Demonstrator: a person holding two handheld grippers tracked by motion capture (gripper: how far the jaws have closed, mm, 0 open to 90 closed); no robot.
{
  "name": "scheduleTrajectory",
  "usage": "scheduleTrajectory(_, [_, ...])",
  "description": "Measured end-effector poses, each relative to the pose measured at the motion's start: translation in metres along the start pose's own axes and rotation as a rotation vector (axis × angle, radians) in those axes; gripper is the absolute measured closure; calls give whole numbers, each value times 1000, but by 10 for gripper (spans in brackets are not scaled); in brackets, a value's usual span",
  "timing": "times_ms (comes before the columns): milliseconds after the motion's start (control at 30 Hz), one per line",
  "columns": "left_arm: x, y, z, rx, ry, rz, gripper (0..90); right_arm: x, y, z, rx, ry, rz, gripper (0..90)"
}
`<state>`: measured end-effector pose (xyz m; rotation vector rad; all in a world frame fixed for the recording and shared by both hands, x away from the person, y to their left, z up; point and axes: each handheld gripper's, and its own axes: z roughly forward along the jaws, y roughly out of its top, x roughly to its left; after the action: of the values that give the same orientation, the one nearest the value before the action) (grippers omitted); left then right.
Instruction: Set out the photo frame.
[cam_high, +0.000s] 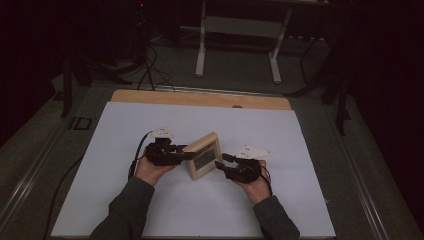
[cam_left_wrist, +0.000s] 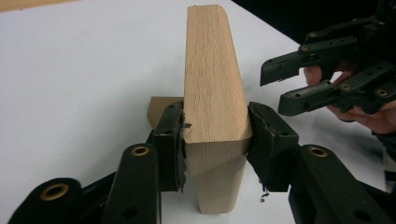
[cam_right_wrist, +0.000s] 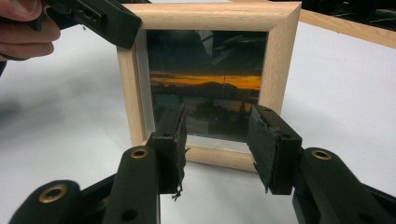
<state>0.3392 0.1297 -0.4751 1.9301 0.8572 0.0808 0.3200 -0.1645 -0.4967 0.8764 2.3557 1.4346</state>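
A light wooden picture frame with a sunset photo stands upright on the white sheet. My left gripper is shut on the frame's left edge; in the left gripper view its pads press both faces of the wood. A brown back stand pokes out behind. My right gripper stands open just right of the frame. In the right gripper view its jaws are apart in front of the glass, nothing between them. The left gripper's jaw sits at the frame's top corner.
The sheet covers a table with a wooden strip along its far edge. Cables lie on the floor beyond at the left, and a white stand is farther back. Bare sheet surrounds the frame on all sides.
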Motion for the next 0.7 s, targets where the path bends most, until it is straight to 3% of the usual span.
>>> scheduleTrajectory(300, [-13, -6, -3, -53, 103, -3, 396, -1, 1, -3, -6, -8, 1, 562])
scheduleTrajectory(500, [-22, -18, -17, -100, 163, -1, 383, -4, 4, -6, -9, -25, 2, 570])
scheduleTrajectory(633, [-31, -28, -27, -124, 211, 7, 432, -9, 8, -9, -13, -52, -1, 600])
scheduleTrajectory(700, [-33, -33, -30, -135, 213, -6, 462, -13, 10, -9, -14, -65, 6, 617])
